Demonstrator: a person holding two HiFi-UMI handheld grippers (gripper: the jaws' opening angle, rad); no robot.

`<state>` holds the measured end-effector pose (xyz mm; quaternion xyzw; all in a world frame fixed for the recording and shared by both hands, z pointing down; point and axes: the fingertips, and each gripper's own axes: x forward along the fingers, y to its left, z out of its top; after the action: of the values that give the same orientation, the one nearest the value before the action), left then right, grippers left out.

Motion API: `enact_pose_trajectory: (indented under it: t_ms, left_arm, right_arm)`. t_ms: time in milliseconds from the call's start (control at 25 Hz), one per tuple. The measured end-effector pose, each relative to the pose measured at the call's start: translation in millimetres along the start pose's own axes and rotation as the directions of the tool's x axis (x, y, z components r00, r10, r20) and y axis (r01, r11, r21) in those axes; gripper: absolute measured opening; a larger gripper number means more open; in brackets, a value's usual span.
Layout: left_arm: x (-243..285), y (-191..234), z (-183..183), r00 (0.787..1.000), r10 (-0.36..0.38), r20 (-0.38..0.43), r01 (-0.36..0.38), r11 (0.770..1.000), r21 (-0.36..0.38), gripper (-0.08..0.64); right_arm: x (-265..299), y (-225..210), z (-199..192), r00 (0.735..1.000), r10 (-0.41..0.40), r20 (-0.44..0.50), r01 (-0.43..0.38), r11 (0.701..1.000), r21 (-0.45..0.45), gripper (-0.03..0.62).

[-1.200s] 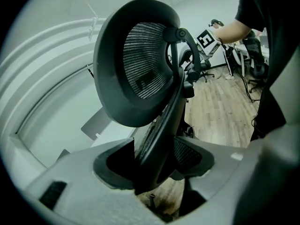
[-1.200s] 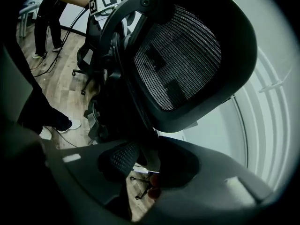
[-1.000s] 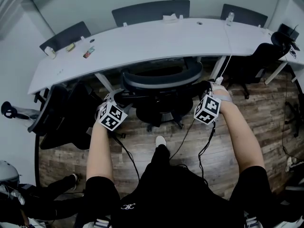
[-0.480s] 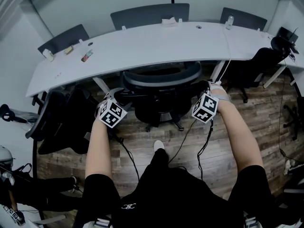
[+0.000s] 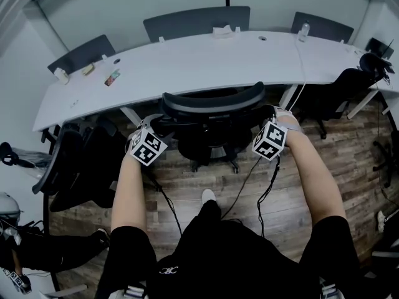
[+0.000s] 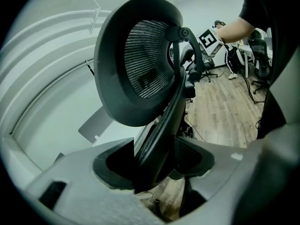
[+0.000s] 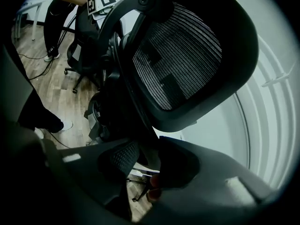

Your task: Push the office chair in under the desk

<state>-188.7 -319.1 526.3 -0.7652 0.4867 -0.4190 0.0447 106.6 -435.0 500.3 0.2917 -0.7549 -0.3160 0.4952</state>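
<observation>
A black mesh-backed office chair (image 5: 212, 108) stands at the white curved desk (image 5: 187, 61), its seat under the desk edge and its backrest just in front of it. My left gripper (image 5: 151, 128) is shut on the left edge of the backrest frame. In the left gripper view the chair's back bar (image 6: 161, 125) runs down between the jaws of that gripper (image 6: 157, 161). My right gripper (image 5: 272, 116) is shut on the right edge, and in the right gripper view this gripper (image 7: 145, 161) has the frame (image 7: 136, 111) between its pads.
Another black chair (image 5: 75, 167) stands close on the left and one (image 5: 343, 86) on the right. Grey chairs (image 5: 196, 20) line the desk's far side. Small items (image 5: 112, 78) and a bottle (image 5: 303, 30) lie on the desk. Cables (image 5: 249, 179) trail over the wooden floor.
Both grippers have moved forward with the chair. Its backrest now stands closer to the desk edge than a second ago.
</observation>
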Motion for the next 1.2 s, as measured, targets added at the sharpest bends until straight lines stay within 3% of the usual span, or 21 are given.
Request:
enact_pose_trajectory:
  t_ms: [1200]
  left_arm:
    - [125.9,119.7,37.6,0.999,-0.036,0.008,0.035,0.999,0.035,0.262]
  right_arm:
    - [134.4,-105.7,2.6,0.999,0.027,-0.045,-0.022,0.995,0.099,0.133]
